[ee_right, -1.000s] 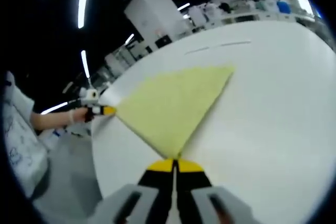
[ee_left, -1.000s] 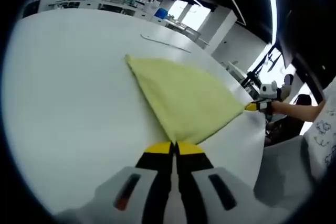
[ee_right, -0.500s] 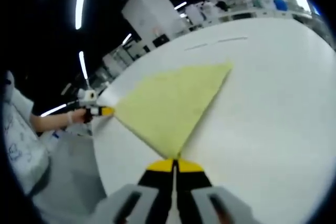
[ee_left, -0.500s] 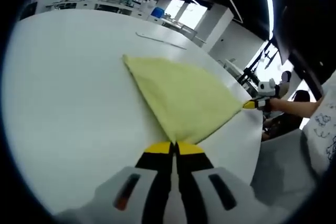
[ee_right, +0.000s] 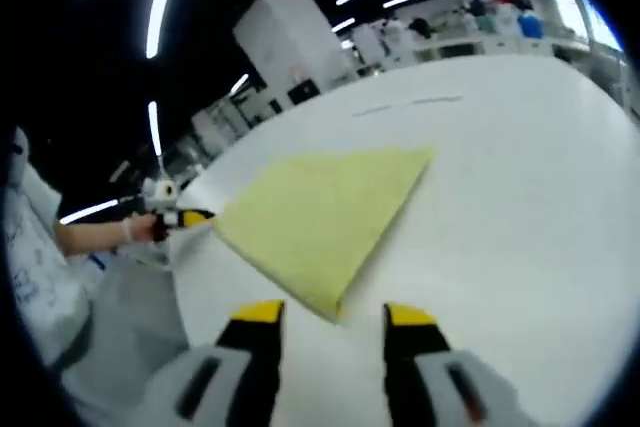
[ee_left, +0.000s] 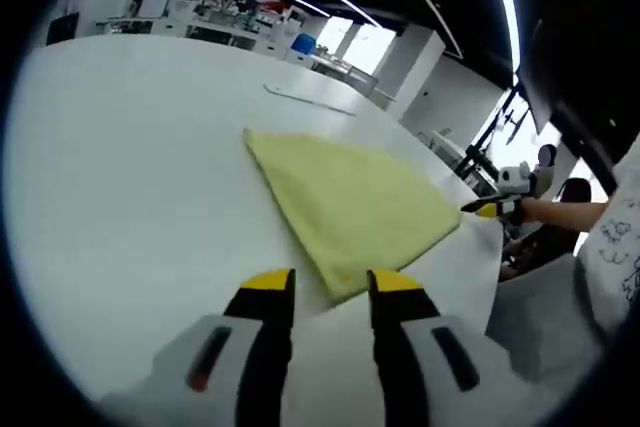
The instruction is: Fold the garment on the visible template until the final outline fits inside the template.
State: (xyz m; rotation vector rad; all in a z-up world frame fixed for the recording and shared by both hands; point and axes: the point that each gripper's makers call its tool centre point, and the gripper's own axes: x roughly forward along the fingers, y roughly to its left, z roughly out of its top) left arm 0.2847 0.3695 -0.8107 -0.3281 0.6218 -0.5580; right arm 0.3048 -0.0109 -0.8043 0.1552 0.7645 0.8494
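A yellow garment [ee_left: 350, 202], folded into a flat squarish shape, lies on the white table [ee_left: 130, 177]. My left gripper [ee_left: 332, 285] is open, its jaws standing either side of the garment's near corner without holding it. In the left gripper view the right gripper [ee_left: 488, 208] sits at the garment's right corner. The right gripper view shows the same garment [ee_right: 320, 212] with my right gripper [ee_right: 333, 315] open just short of its near corner. In that view the left gripper [ee_right: 190, 218] is at the garment's left corner. A thin template line [ee_left: 305, 97] [ee_right: 410, 103] is marked on the table beyond the garment.
The table edge [ee_left: 492, 282] [ee_right: 180, 282] runs close by the garment, with grey floor below it. A person's hand [ee_right: 135, 229] and sleeve are behind the far gripper. Benches and equipment [ee_right: 470, 22] line the room's far side.
Both grippers were shut on the garment's near corners; now both are open and the corners lie loose on the table. The garment has settled flat.
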